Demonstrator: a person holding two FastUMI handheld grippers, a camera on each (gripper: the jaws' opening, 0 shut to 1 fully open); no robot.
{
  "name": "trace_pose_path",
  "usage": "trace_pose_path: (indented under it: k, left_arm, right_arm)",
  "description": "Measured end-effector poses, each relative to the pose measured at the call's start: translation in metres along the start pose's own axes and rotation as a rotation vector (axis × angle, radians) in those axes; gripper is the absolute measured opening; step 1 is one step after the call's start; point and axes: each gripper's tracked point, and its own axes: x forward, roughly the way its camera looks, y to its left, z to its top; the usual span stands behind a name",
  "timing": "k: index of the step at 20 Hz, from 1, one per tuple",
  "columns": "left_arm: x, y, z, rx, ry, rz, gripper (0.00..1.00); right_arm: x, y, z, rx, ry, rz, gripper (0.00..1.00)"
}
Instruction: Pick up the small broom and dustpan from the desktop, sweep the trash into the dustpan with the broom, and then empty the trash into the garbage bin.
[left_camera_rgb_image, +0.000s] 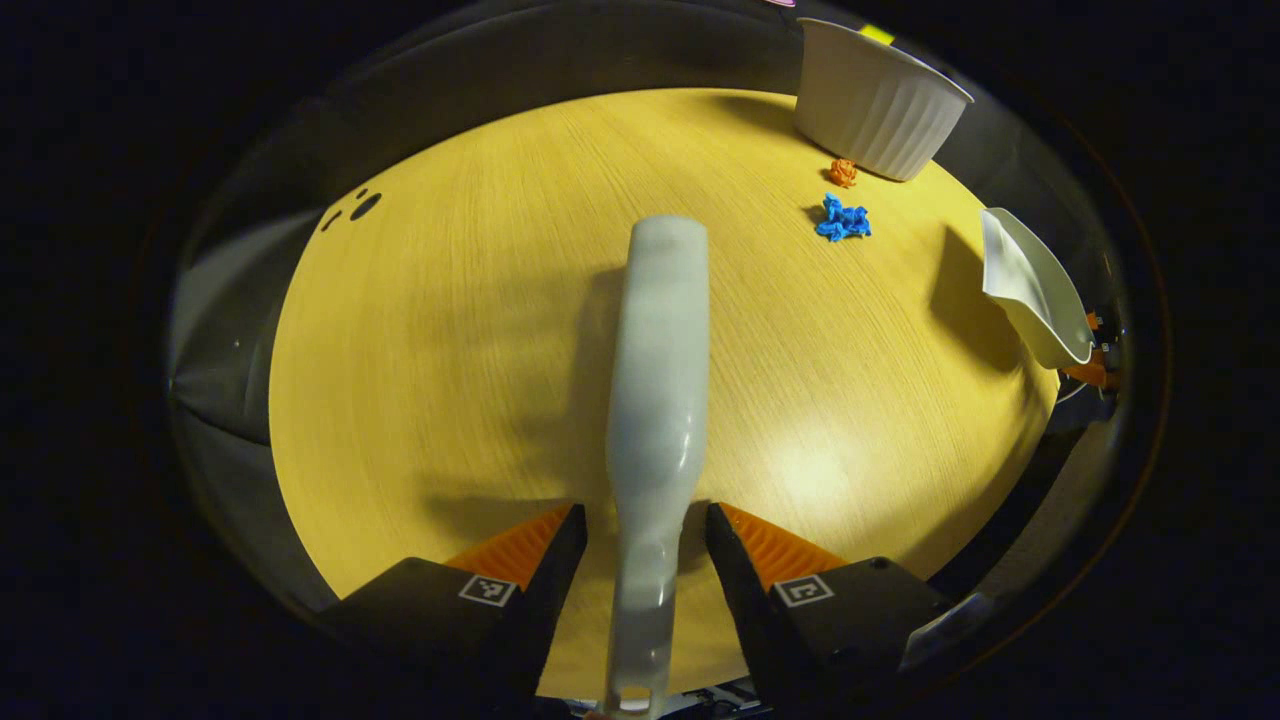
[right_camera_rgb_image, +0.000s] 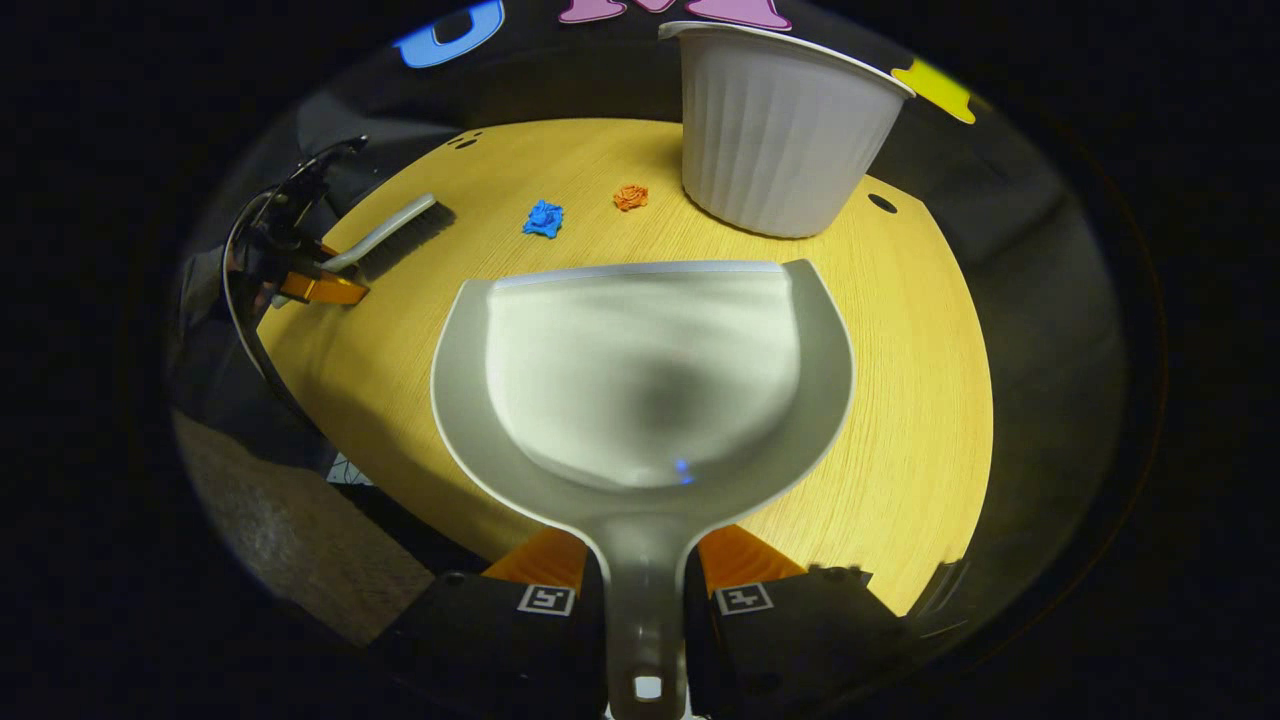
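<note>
the left tongs (left_camera_rgb_image: 645, 535) are gripping the small broom (left_camera_rgb_image: 655, 400) by its handle, both fingers pressing on it, and the broom is reaching out over the wooden tabletop (left_camera_rgb_image: 450, 350) toward the ribbed white garbage bin (left_camera_rgb_image: 875, 100). the right tongs (right_camera_rgb_image: 645, 575) are clamping the handle of the dustpan (right_camera_rgb_image: 640, 390), which is hanging over the tabletop with its flat front edge facing the garbage bin. the bin is standing upright at the far edge of the tabletop. an orange scrap of crumpled paper (right_camera_rgb_image: 630, 197) is lying just beside the bin's base, and a blue scrap of crumpled paper (right_camera_rgb_image: 543, 218) is lying near it, a little farther from the bin. in the right gripper view the broom is showing well apart from the bin, past the blue scrap, with its bristles down toward the wood.
</note>
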Motion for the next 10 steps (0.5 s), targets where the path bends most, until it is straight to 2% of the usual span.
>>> trace_pose_path:
  k: [2,3,4,6,10]
  left_arm:
    - [-0.001,-0.001,0.002,0.012,0.013,-0.005,0.71]
    - [0.003,-0.001,0.002,0.016,0.016,-0.008,0.63]
    - [0.003,-0.001,0.004,0.026,0.014,-0.004,0.59]
    - [0.002,0.005,0.006,0.038,0.029,0.043,0.28]
    - [-0.014,0.007,0.05,0.097,-0.072,0.134,0.27]
  right_arm:
    - [-0.001,0.003,0.0,-0.027,0.009,0.012,0.36]
    - [-0.002,0.005,-0.001,-0.038,0.015,0.02,0.36]
    - [-0.004,0.006,0.0,-0.048,0.023,0.028,0.36]
    - [-0.006,0.008,0.002,-0.078,0.04,0.038,0.36]
    - [-0.011,0.008,0.009,-0.151,0.136,0.051,0.36]
